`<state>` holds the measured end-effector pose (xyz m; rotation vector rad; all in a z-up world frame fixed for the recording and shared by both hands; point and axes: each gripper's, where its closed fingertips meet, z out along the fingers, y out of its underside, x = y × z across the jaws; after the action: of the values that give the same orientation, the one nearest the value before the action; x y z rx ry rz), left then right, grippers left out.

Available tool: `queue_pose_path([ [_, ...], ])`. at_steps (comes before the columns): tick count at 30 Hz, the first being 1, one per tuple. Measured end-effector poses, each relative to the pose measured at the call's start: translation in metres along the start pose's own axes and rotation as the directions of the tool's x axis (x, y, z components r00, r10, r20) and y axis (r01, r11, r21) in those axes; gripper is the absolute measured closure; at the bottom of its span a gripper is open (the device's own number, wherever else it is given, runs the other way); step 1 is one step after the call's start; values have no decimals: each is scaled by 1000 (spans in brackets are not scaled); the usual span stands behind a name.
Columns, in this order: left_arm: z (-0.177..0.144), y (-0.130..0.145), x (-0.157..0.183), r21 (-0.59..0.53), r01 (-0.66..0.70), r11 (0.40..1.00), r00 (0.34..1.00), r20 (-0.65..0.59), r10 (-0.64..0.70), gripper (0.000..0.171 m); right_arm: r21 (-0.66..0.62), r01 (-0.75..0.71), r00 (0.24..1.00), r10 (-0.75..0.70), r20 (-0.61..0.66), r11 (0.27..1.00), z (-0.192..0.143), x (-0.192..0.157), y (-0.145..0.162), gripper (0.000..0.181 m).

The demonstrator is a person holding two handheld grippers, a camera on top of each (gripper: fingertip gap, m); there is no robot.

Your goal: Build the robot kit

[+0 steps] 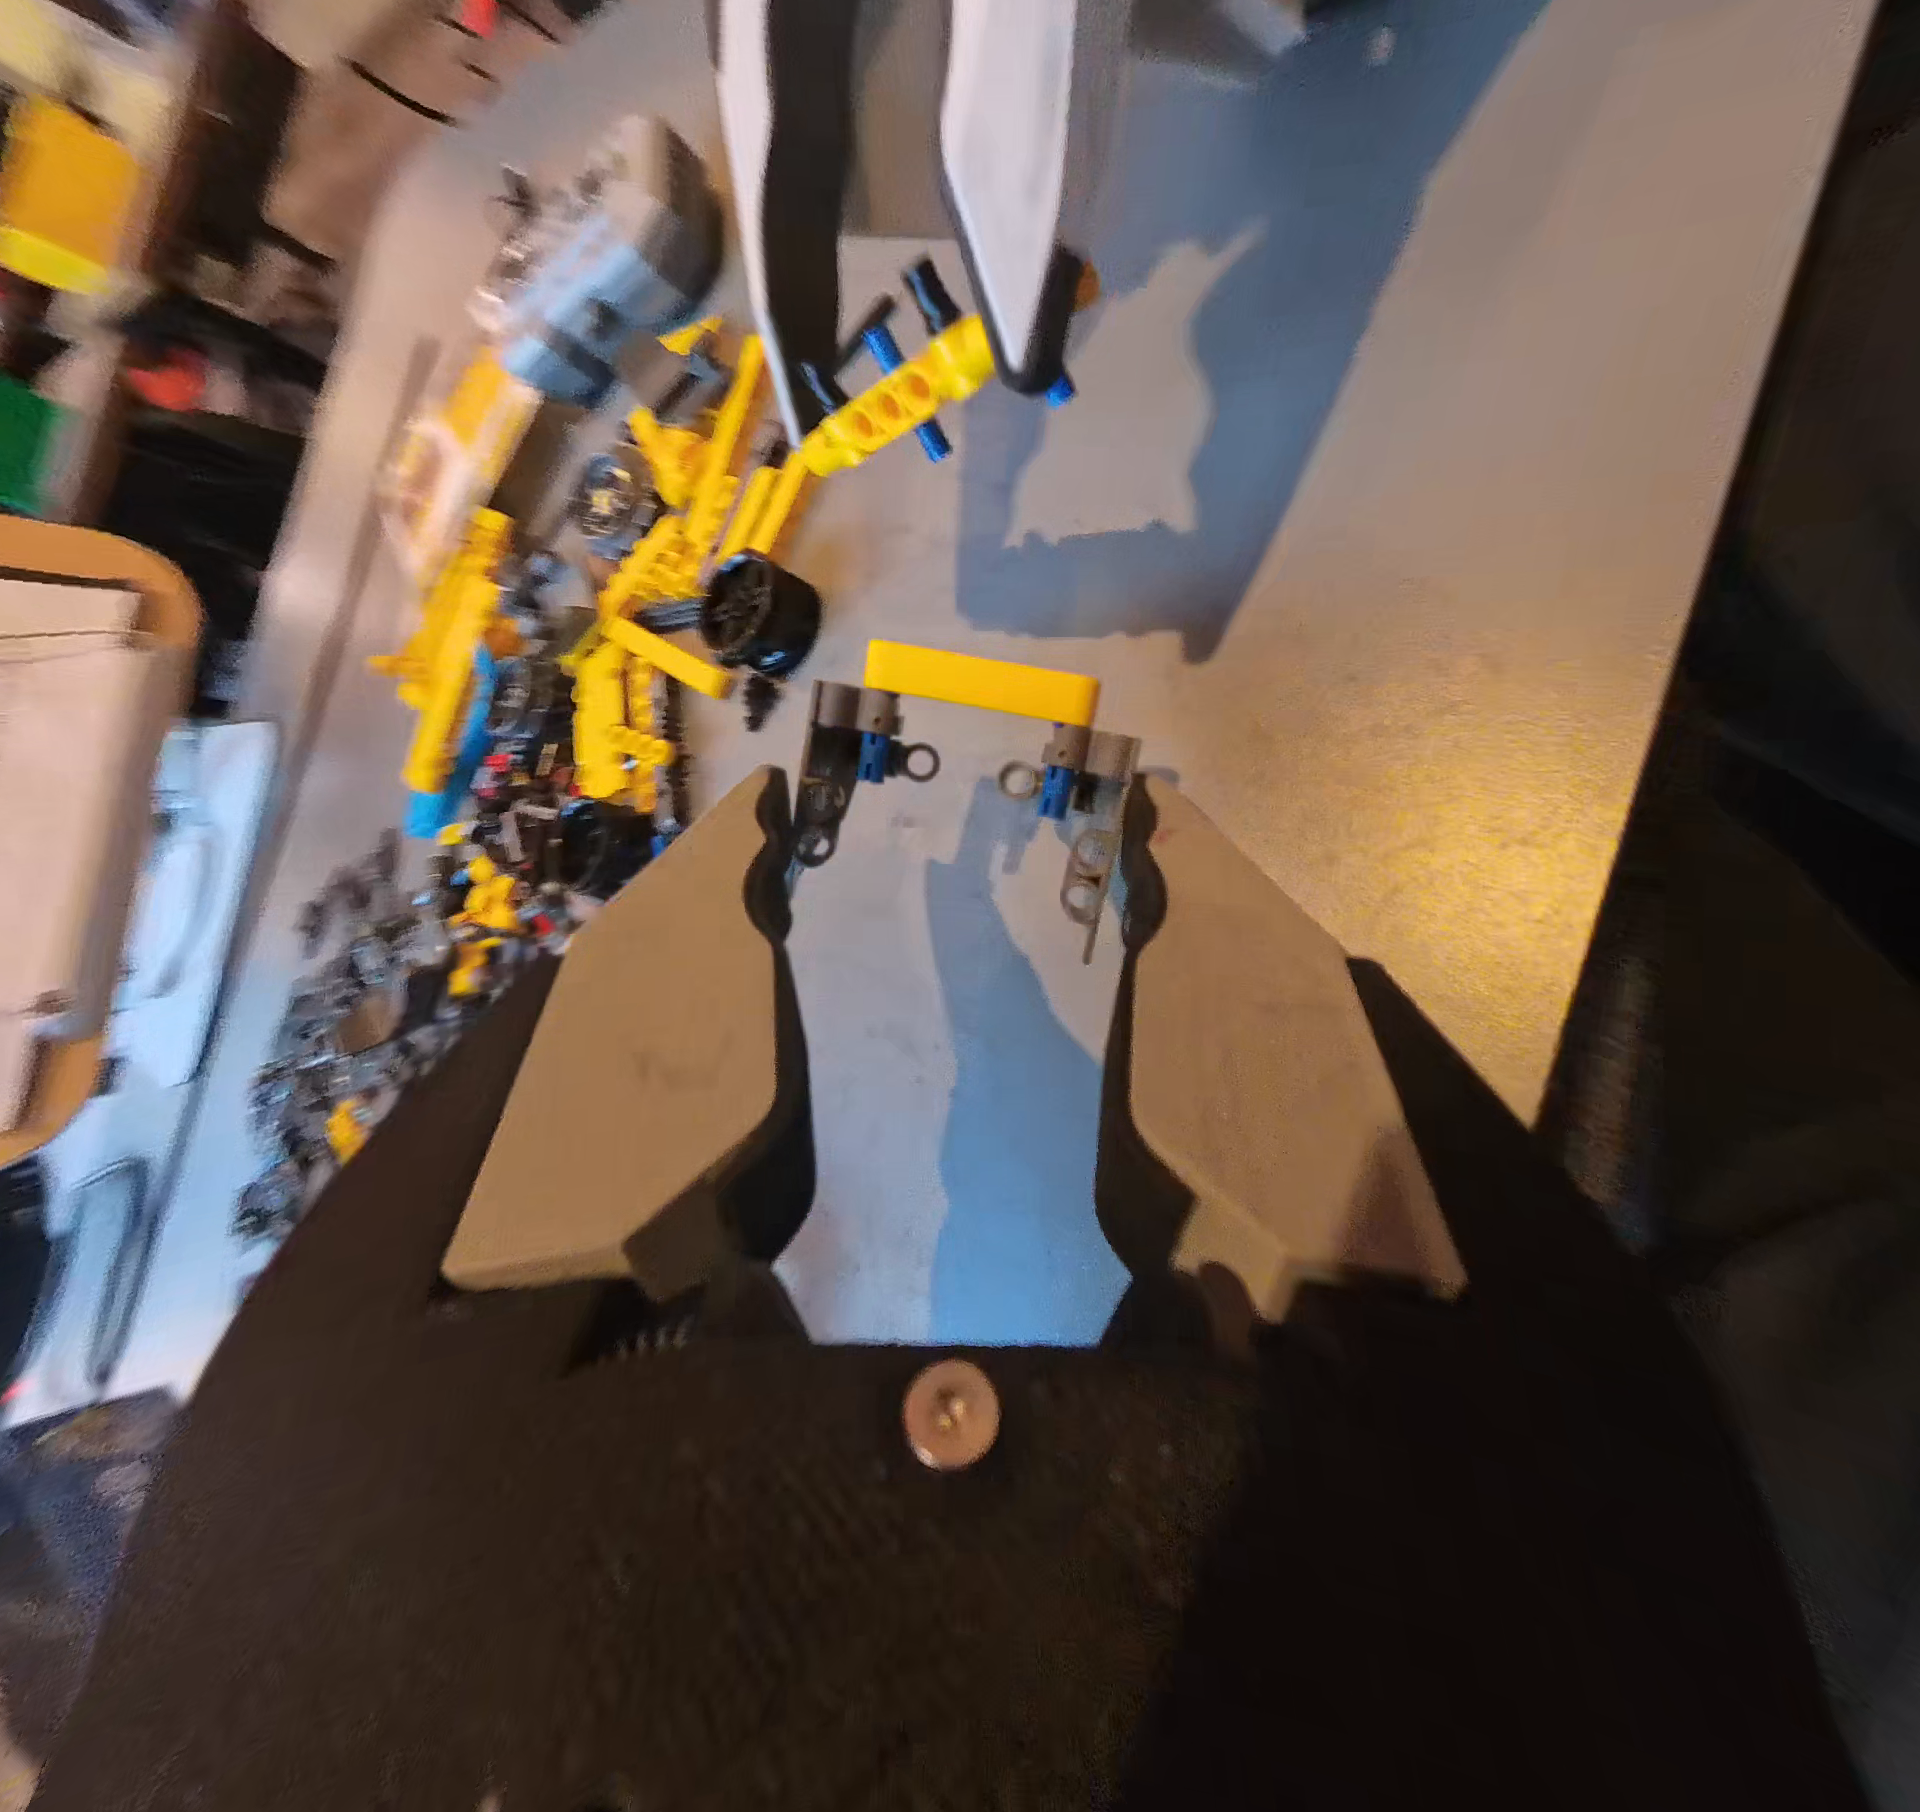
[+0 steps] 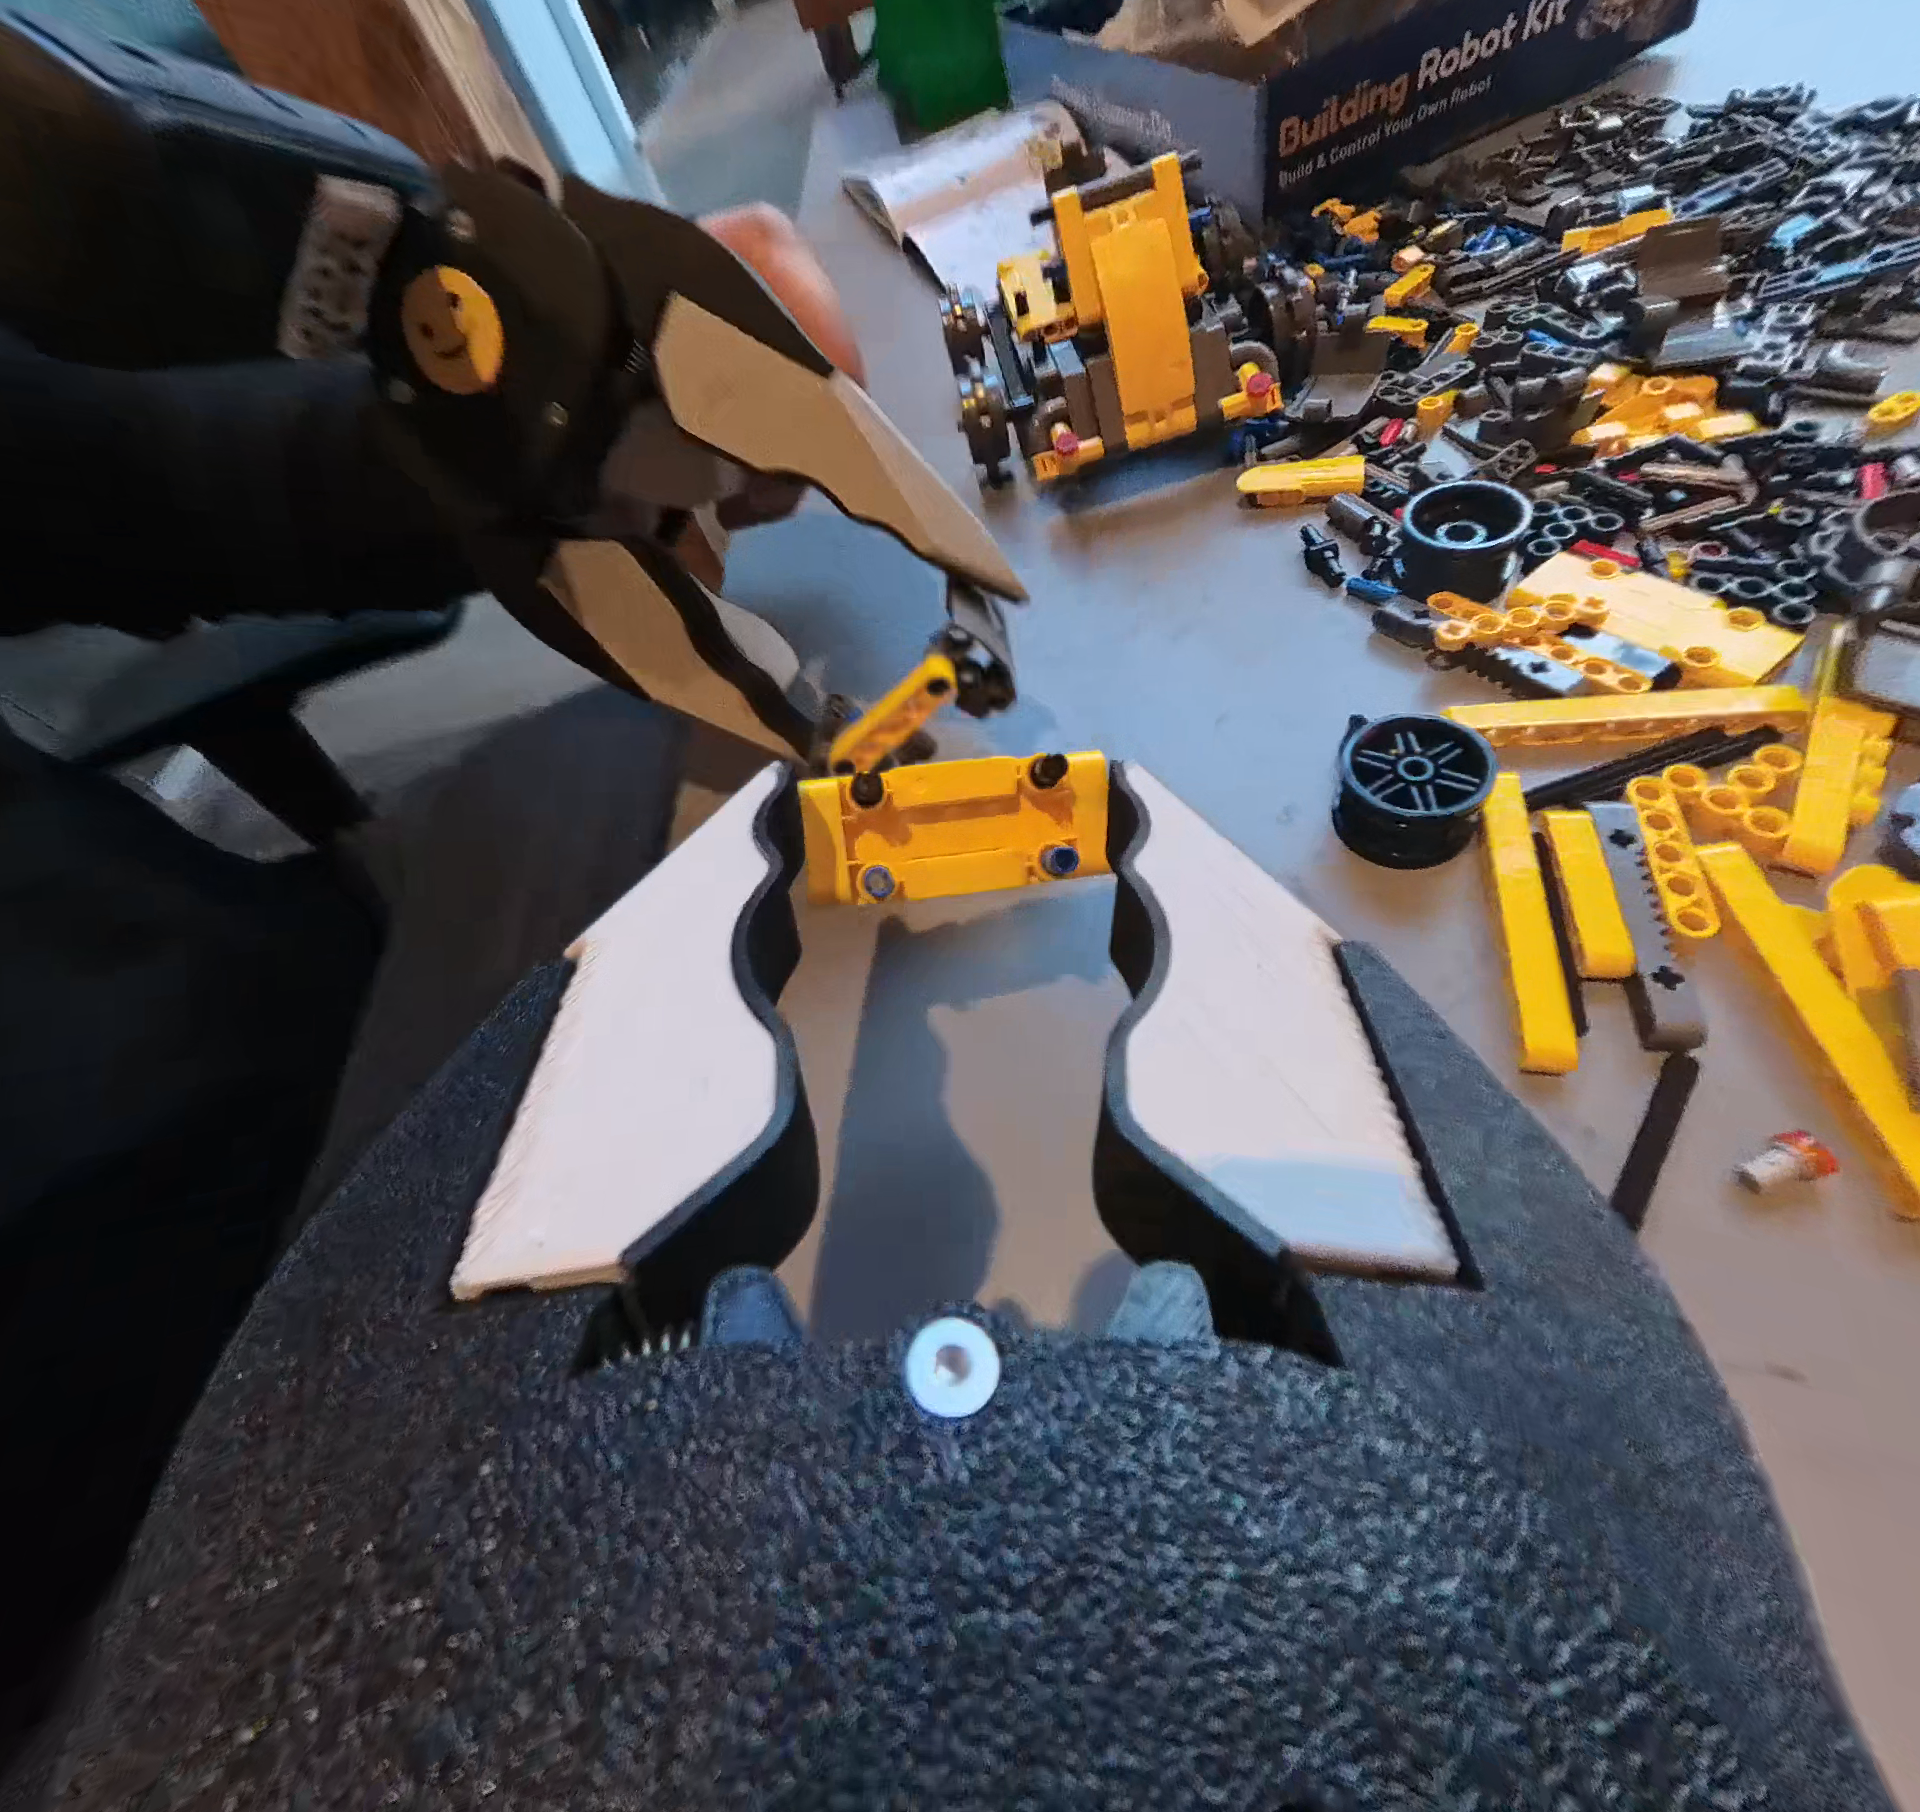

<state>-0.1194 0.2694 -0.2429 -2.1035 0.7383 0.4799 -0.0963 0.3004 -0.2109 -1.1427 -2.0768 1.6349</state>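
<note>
Left claw grips yellow-grey assembly | yellow bar crosswise

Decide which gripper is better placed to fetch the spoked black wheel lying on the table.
Probably right: the wheel lies just beside the right gripper, with the left gripper on its far side. Both are full, though: yellow panel, grey-yellow frame.

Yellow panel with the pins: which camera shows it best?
Right wrist view: the yellow panel faces the camera between the right gripper's fingertips, four pins visible. Left wrist view shows only its holed edge, farther off.
</note>
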Motion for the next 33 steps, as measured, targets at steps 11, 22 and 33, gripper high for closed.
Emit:
queue_pose_path([
  [11, -10, -9, 2, 51, -209, 977, 923, 339, 180, 109, -485, 180, 959, -263, -107, 856, 15, 0, 58, 122],
  [22, -8, -21, 8, 91, -280, 956, 893, 391, 224, 109, -111, -83, 996, 85, 18, 990, 33, -24, 1, 154],
  [33, -41, -17, 0, 226, 61, 972, 997, 40, -72, 100, -215, 414, 875, -452, -175, 885, 39, -37, -5, 156],
])
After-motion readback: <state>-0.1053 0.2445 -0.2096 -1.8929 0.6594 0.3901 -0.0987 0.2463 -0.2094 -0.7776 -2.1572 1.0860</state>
